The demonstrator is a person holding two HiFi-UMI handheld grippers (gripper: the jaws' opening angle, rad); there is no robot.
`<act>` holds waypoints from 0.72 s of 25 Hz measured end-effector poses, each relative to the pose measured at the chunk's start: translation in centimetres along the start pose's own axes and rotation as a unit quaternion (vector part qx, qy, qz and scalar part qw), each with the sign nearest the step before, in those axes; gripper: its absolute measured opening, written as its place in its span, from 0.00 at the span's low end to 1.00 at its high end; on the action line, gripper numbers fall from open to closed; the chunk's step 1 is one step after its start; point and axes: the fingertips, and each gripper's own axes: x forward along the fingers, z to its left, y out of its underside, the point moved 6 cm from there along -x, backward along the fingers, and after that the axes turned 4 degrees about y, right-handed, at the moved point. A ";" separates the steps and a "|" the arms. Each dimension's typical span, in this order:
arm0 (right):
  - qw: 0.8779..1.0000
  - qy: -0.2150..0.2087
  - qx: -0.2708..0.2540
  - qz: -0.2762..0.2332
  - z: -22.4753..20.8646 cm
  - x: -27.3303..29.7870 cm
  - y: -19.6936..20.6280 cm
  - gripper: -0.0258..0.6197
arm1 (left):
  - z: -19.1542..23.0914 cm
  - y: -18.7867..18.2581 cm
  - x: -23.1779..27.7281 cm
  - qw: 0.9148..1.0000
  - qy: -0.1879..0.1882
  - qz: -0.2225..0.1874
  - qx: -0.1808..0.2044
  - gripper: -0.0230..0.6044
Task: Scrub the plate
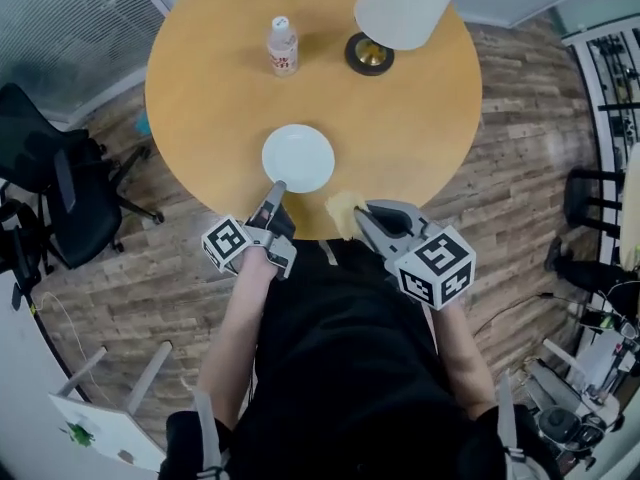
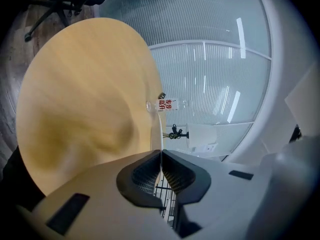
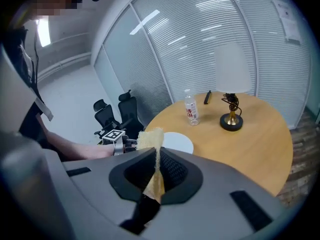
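L hand-held gripper pinched shut on near rim of plate on bench; R hand-held gripper clamps yellow sponge, plate just fwd-left of it, so R likely scrubs.

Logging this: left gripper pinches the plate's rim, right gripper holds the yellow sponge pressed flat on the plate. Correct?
Not quite. The head view shows the yellow sponge off the plate, held beside it near the table edge. The rest stands: left gripper pinches the plate's rim, right gripper holds the sponge.
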 end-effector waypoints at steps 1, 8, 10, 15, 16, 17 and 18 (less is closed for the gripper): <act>1.000 0.010 0.006 -0.001 0.1 -0.1 0.1 0.08 | 0.6 -0.4 0.1 1.000 -0.013 0.003 0.001 0.07; 0.997 0.066 0.046 -0.016 0.4 0.6 0.1 0.08 | 3.3 -3.3 2.0 0.998 -0.061 0.032 -0.009 0.07; 0.996 0.073 0.051 -0.022 0.5 0.7 0.1 0.08 | 3.8 -3.8 2.6 0.997 -0.068 0.040 -0.012 0.07; 0.993 0.089 0.066 -0.031 0.6 1.4 -0.2 0.08 | 4.6 -4.8 3.7 0.995 -0.083 0.051 -0.024 0.07; 0.993 0.089 0.069 -0.032 0.7 1.6 -0.2 0.08 | 4.8 -4.9 3.7 0.994 -0.088 0.054 -0.025 0.07; 0.993 0.088 0.072 -0.032 0.8 1.7 -0.3 0.08 | 5.0 -5.0 3.7 0.994 -0.094 0.055 -0.026 0.07; 0.993 0.087 0.075 -0.033 0.9 1.8 -0.3 0.08 | 5.3 -5.0 3.7 0.993 -0.101 0.056 -0.028 0.07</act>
